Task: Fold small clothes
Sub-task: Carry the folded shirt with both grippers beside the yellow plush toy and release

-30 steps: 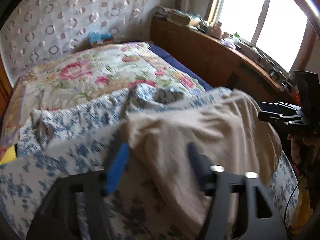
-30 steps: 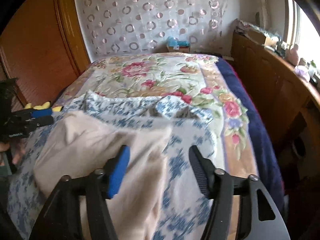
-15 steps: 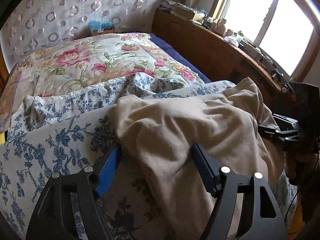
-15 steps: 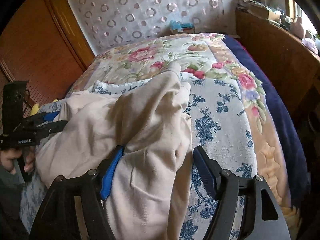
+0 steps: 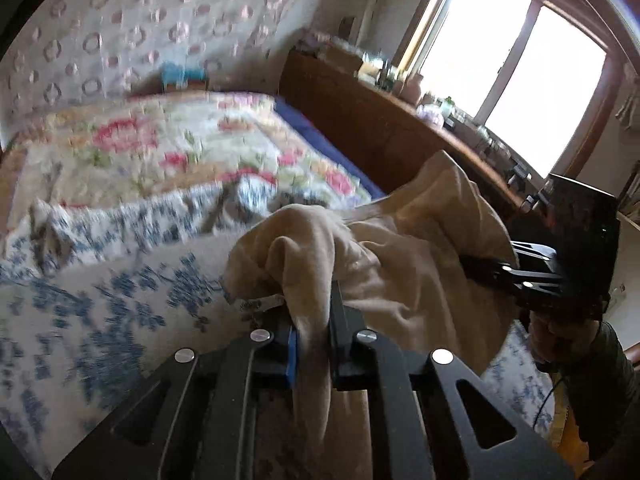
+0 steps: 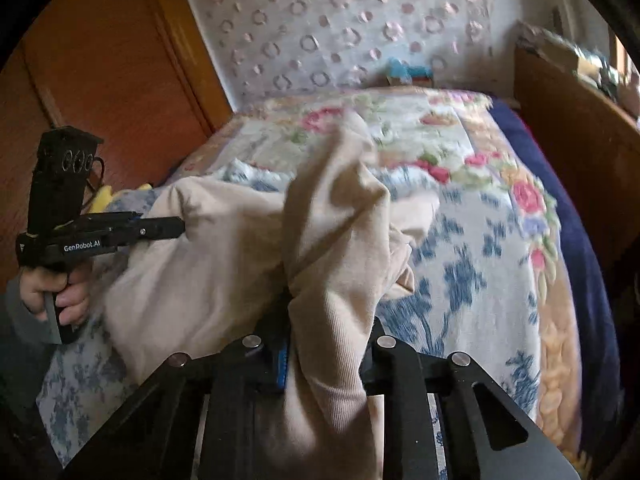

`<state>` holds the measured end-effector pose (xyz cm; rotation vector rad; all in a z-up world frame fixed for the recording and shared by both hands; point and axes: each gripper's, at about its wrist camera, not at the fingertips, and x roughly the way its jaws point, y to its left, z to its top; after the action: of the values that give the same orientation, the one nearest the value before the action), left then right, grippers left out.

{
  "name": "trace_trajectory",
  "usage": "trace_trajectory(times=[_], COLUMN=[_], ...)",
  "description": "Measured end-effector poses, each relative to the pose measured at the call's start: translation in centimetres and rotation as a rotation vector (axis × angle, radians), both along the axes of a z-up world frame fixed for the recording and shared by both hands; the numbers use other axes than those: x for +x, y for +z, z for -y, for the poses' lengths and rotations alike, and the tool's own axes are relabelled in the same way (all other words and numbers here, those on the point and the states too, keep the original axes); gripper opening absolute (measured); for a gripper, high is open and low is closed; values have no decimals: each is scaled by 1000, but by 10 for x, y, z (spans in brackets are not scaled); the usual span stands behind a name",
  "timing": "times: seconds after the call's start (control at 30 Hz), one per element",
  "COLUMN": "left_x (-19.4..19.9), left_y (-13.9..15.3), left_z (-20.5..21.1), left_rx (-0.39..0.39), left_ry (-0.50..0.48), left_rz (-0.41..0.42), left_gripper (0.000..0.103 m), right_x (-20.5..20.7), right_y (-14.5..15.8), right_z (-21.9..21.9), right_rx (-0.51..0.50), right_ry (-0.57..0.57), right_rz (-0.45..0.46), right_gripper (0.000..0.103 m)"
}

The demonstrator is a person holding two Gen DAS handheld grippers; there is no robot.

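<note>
Hidden: cream garment (image 5: 404, 280) covered both tongs' fingertips.
Left tongs (image 5: 312, 334): clamped on garment.
Right tongs (image 6: 324, 350): clamped on garment.
Writing: "GenRobot.AI".

Beige garment (image 5: 408, 272), blue-floral white sheet (image 5: 104, 300)

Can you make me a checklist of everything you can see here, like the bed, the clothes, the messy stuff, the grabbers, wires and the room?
Surface: bed with a blue-flowered sheet over a floral quilt.
Job's things: one beige garment, bunched and lifted between both grippers.
Clutter: yellow item at the bed's edge.
Grippers: left gripper and right gripper both shut on the garment.
Cables: a thin cable below the right hand.
Surroundings: wooden ledge with small items, bright window.
</note>
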<state>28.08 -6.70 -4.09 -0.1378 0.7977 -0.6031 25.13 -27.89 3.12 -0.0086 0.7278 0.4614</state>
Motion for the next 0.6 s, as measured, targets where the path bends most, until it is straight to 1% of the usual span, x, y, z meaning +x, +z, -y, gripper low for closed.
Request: trace_trajectory(times=[0.07,0.13,0.23,0.3,0.37,0.43,0.5,0.6], left_x=[-14,-31,-55,-71,-84,-98,-111,-128], left_y=[18,34,50,55,55,51,41,26], left_z=[-13,-33,-70,-100,-125,-153,-181,-212], left_rx=[-11,-18,0,14,36,78,101,131], left_ry=[29,81,168,241,306,386,468,578], left_rz=[52,103,166,190,205,213,205,189], left_gripper=[12,12,12,12,12,12,12,12], right_x=[-4,-5,-3,2,10,24,39,59], right_y=[14,30,51,60,68,72,72,70], right_z=[-8,-20,-45,-68,-98,-133,-173,-233], right_rx=[-13,-26,-45,-62,-85,-100,-117,-159], right_ry=[25,65,143,205,282,362,443,556], right_rz=[44,87,141,167,189,190,181,182], right_gripper=[21,21,21,21,21,21,21,21])
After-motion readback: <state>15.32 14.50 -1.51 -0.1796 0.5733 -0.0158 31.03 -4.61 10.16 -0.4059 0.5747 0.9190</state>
